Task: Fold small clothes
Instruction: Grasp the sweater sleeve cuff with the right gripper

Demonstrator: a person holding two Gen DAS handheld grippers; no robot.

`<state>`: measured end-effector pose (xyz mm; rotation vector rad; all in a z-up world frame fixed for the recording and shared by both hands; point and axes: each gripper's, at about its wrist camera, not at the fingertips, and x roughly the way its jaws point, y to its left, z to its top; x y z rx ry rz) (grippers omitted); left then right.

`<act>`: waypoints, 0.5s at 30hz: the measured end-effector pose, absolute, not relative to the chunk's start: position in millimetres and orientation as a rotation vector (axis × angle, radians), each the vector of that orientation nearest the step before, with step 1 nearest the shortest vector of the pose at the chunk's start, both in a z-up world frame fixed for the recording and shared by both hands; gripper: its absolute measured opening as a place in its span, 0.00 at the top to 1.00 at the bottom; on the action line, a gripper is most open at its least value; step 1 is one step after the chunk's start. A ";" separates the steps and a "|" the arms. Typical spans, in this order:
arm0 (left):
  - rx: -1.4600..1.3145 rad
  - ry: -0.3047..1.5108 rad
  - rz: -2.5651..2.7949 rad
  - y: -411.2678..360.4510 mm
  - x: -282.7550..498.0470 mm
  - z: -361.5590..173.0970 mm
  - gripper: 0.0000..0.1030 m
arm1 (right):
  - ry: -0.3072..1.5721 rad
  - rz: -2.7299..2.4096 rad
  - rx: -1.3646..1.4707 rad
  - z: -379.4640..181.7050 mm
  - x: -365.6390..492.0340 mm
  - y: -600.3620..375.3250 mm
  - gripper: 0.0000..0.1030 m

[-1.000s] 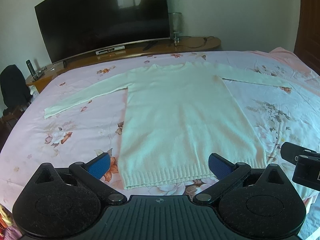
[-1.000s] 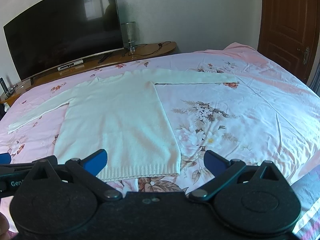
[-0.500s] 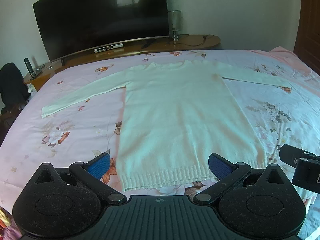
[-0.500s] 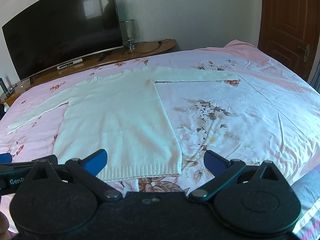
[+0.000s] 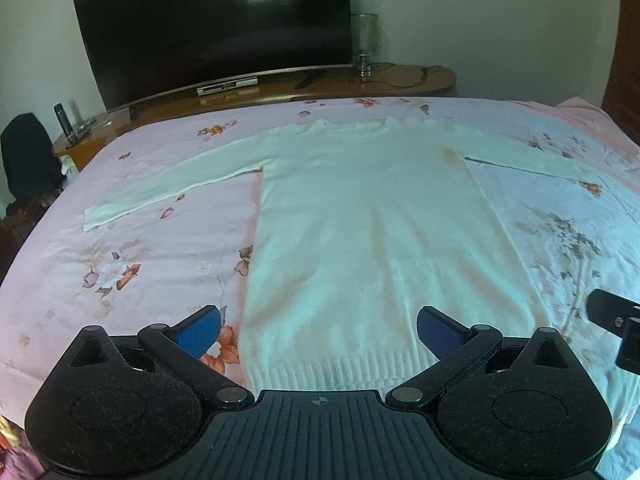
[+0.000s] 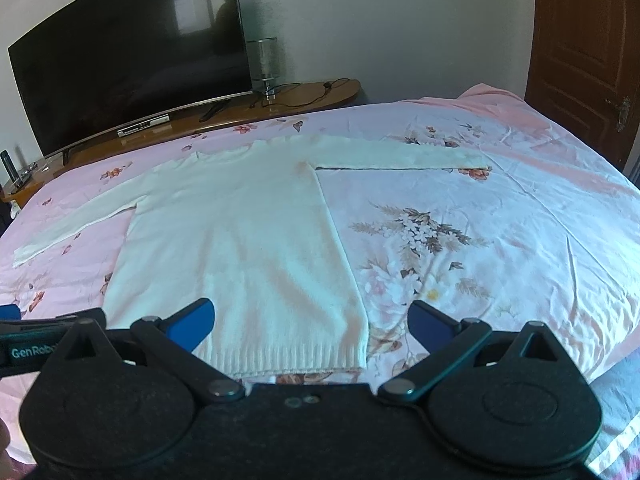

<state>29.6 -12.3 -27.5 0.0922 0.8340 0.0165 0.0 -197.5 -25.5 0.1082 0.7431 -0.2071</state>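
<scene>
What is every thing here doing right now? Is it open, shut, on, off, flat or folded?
Sweater: unfolded, flat on the bed, both sleeves spread out.
Left gripper: open, holding nothing, above the hem.
Right gripper: open, holding nothing, near the hem's right corner.
TV: screen dark.
Door: shut.
Bed sheet: spread out, lightly wrinkled.

One legible mark: white letters "GenRob", cut off by the right tool's own black body, on the black arm of the left gripper (image 6: pixel 24 350) at the left edge of the right wrist view. Nothing readable on the silver set-top box (image 5: pixel 227 84) under the black curved television (image 5: pixel 216 28).
</scene>
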 end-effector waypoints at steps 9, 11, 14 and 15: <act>0.068 0.834 0.039 -2.2 78.2 -37.2 0.00 | 0.718 -0.267 0.061 -32.4 35.6 -218.3 0.00; 0.071 0.840 0.039 -2.8 93.1 -39.4 0.00 | 0.709 -0.262 0.086 -34.3 46.2 -228.5 0.00; 0.067 0.846 0.034 -4.2 116.6 -44.1 0.00 | 0.697 -0.276 0.096 -38.1 64.4 -242.1 0.02; 0.064 0.848 0.028 -5.3 124.5 -45.8 0.00 | 0.696 -0.281 0.096 -40.2 72.1 -246.6 0.03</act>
